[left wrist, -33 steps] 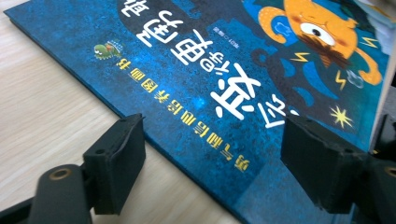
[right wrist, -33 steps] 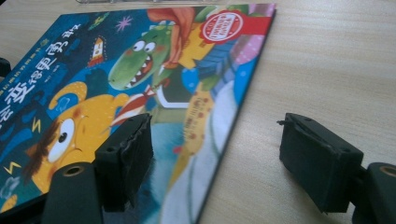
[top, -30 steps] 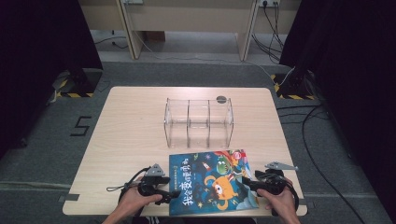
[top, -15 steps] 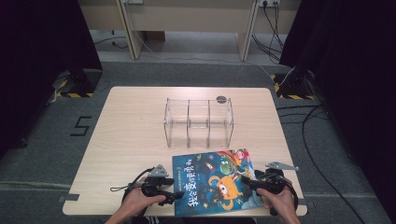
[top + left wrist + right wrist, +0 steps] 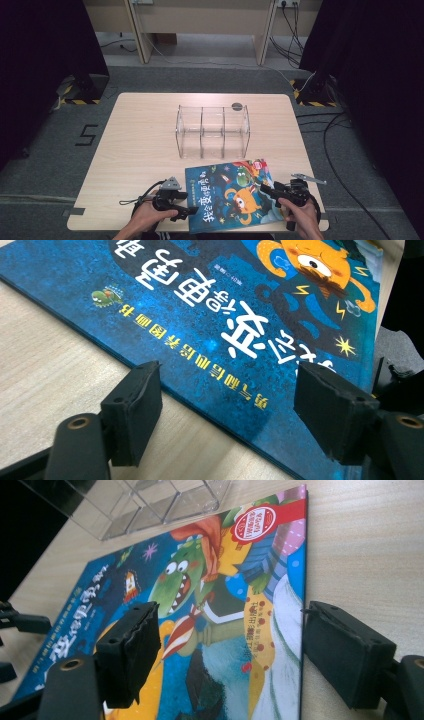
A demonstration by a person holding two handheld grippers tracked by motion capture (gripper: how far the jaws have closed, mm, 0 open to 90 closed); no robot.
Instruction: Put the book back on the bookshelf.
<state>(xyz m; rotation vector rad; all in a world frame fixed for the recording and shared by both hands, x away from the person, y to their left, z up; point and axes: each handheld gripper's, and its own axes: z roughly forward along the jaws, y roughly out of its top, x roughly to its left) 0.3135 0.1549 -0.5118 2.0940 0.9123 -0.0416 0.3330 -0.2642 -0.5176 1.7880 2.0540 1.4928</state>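
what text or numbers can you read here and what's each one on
"5": taped mark on the floor, left of the table.
"我会变成男孩吗": large white title on the book, roughly read.
Yellow line under the title: too small.
Red round seal: blurred.

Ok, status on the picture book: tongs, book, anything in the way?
Left tongs open, astride the picture book's left edge. Right tongs open, astride its right edge. Book flat on table. Clear acrylic organizer stands just beyond it.

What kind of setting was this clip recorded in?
Probably a lab recording bay: a pale wooden table on grey carpet, black curtains at both sides, black-and-yellow hazard tape and loose cables across the floor.
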